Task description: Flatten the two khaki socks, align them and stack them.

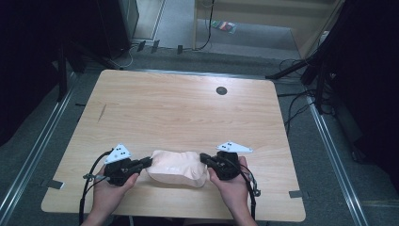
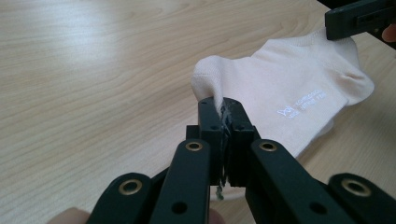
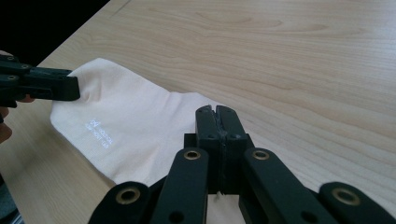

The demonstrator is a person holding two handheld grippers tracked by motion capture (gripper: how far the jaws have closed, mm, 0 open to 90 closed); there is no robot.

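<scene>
Sock is gripped at opposite ends by the closed left claw and right claw above the desk; laying out is judged pending.

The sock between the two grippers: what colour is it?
Pale cream sock, with small white lettering; clearest in the left gripper view.

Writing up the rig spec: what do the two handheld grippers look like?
Both the left gripper and right gripper are black, with paired flat link bars on brass-ringed pivots. Each carries a grey three-cornered plate with dark dots on top and trails a black cable. No sleeves in view.
</scene>
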